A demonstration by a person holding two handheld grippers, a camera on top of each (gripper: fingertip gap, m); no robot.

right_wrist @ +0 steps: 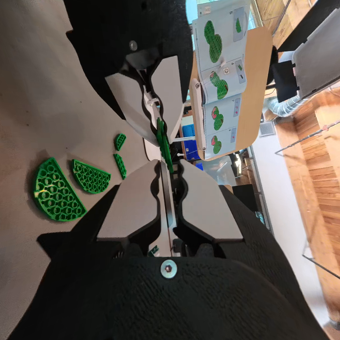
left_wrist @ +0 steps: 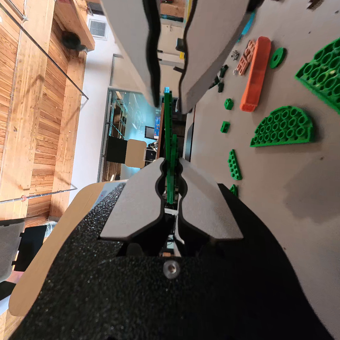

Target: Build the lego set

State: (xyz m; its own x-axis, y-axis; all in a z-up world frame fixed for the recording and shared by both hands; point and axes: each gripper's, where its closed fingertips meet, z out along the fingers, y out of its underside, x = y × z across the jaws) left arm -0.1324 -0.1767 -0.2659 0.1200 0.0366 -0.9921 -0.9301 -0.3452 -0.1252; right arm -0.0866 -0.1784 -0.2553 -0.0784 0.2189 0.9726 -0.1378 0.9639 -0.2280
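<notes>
A green plate assembly (left_wrist: 170, 147) is held edge-on in the air beside the grey table (left_wrist: 276, 202). My left gripper (left_wrist: 172, 161) is shut on its near end. A small pale blue piece (left_wrist: 166, 89) sits at its far end. My right gripper (right_wrist: 169, 162) faces the left one (right_wrist: 162, 141), narrowly open, its jaws on either side of the assembly's other end (right_wrist: 164, 147) without clearly touching it. In the left wrist view the right gripper (left_wrist: 170, 107) comes in from the top.
On the table lie two green half-round plates (right_wrist: 55, 191) (right_wrist: 91, 177), small green wedge plates (right_wrist: 120, 140), small green bricks (left_wrist: 228, 104), an orange brick separator (left_wrist: 256, 73) and a pink plate (left_wrist: 245, 58). An open instruction booklet (right_wrist: 220, 82) stands behind.
</notes>
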